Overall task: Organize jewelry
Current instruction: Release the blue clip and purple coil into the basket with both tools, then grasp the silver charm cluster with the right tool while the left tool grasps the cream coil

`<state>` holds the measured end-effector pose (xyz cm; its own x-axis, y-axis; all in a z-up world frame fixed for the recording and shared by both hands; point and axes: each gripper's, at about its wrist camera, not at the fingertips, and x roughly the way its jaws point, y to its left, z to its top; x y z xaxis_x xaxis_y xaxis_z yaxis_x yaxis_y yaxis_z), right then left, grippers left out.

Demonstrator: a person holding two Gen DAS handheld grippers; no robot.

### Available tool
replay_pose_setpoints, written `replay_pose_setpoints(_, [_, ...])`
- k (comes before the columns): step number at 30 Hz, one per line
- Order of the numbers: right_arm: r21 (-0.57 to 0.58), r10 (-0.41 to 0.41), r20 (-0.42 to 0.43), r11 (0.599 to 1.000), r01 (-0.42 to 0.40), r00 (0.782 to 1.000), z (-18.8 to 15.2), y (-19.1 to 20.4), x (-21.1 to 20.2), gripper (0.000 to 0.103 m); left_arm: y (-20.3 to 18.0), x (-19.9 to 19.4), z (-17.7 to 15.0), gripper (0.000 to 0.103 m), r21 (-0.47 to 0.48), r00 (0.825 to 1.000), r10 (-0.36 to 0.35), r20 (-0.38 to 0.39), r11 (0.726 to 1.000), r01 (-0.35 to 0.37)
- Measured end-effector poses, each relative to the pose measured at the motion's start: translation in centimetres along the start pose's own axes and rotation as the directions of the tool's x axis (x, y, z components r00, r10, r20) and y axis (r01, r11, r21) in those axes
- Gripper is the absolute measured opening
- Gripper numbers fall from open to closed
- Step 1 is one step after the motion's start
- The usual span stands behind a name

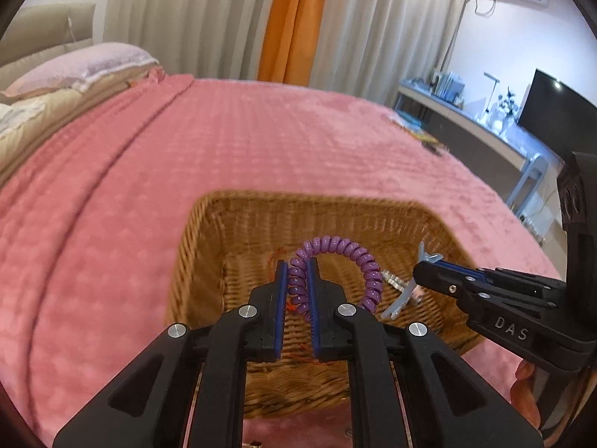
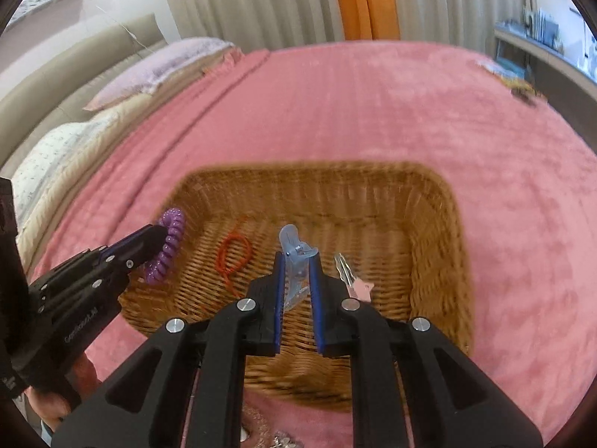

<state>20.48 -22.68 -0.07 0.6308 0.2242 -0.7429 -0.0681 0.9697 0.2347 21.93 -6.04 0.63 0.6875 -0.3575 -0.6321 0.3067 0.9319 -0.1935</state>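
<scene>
A wicker basket sits on the pink bedspread; it also shows in the right wrist view. My left gripper is shut on a purple spiral hair tie and holds it over the basket; the hair tie shows in the right wrist view too. My right gripper is shut on a light blue hair clip above the basket floor; the clip shows in the left wrist view. A red string loop and a silver clip with a pink end lie in the basket.
The pink bedspread surrounds the basket. Pillows lie at the far left. Small items lie at the bed's far right corner. A desk with a monitor stands to the right.
</scene>
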Motion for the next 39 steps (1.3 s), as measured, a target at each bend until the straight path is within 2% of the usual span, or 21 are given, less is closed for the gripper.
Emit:
replay_pose_setpoints(5, [0.041,0.031,-0.056,0.999,-0.028,0.998,-0.7,-1.1,2.2,0.011,-0.2,1.6,-0.8,0.009,0.018,0.999,0.008,-0.041,1.000,-0.007])
replay_pose_setpoints(10, [0.057,0.023,-0.044,0.998,-0.020,0.999,-0.7,-2.0,2.3,0.011,-0.2,2.2,-1.0,0.010,0.023,0.998,-0.008,-0.061,1.000,0.010])
replay_pose_setpoints(13, [0.053,0.035,-0.020,0.998,-0.034,0.999,-0.7,-2.2,1.4,0.011,-0.2,1.6,-1.1,0.023,0.019,0.998,-0.020,-0.054,1.000,0.021])
replay_pose_setpoints(15, [0.050,0.035,0.004,0.998,-0.035,0.999,-0.8,-2.1,0.4,0.012,-0.1,0.6,-1.1,0.031,0.010,0.999,-0.036,-0.039,0.999,0.036])
replay_pose_setpoints(17, [0.055,0.055,0.022,0.997,-0.056,0.998,-0.9,-2.2,-0.9,0.012,-0.1,-0.8,-1.0,0.032,0.003,0.999,-0.050,-0.014,0.999,0.050])
replay_pose_setpoints(22, [0.043,0.071,0.077,0.996,-0.075,0.994,-1.5,-1.4,-5.2,0.013,-0.4,-6.3,-0.9,0.043,0.013,0.995,-0.072,0.067,0.997,0.071])
replay_pose_setpoints(25, [0.019,0.073,0.119,0.997,-0.076,0.990,-2.8,-0.7,-8.7,0.025,-0.3,-10.5,-1.4,0.047,0.015,0.990,-0.081,0.116,0.997,0.079])
replay_pose_setpoints(27, [0.014,0.072,0.139,0.997,-0.075,0.988,-3.8,-0.4,-10.2,0.043,0.1,-13.2,-2.2,0.053,0.007,0.986,-0.083,0.142,0.997,0.083])
replay_pose_setpoints(28, [0.013,0.070,0.145,0.997,-0.072,0.987,-4.3,-0.3,-10.8,0.046,0.3,-14.3,-2.8,0.057,0.001,0.985,-0.083,0.151,0.996,0.084])
replay_pose_setpoints(33, [-0.015,0.053,0.158,0.999,-0.051,0.986,-7.9,0.6,-11.7,0.047,1.8,-16.9,-6.7,0.059,-0.029,0.988,-0.056,0.140,0.998,0.061])
replay_pose_setpoints(37, [-0.024,0.027,0.137,0.999,-0.024,0.990,-10.6,0.8,-10.1,0.046,3.2,-15.7,-10.3,0.059,-0.063,0.996,-0.051,0.074,0.996,0.056])
replay_pose_setpoints(39, [-0.043,-0.003,0.126,0.999,0.008,0.992,-11.9,1.1,-8.9,0.040,3.9,-14.6,-11.8,0.059,-0.079,0.998,-0.065,0.027,0.995,0.067])
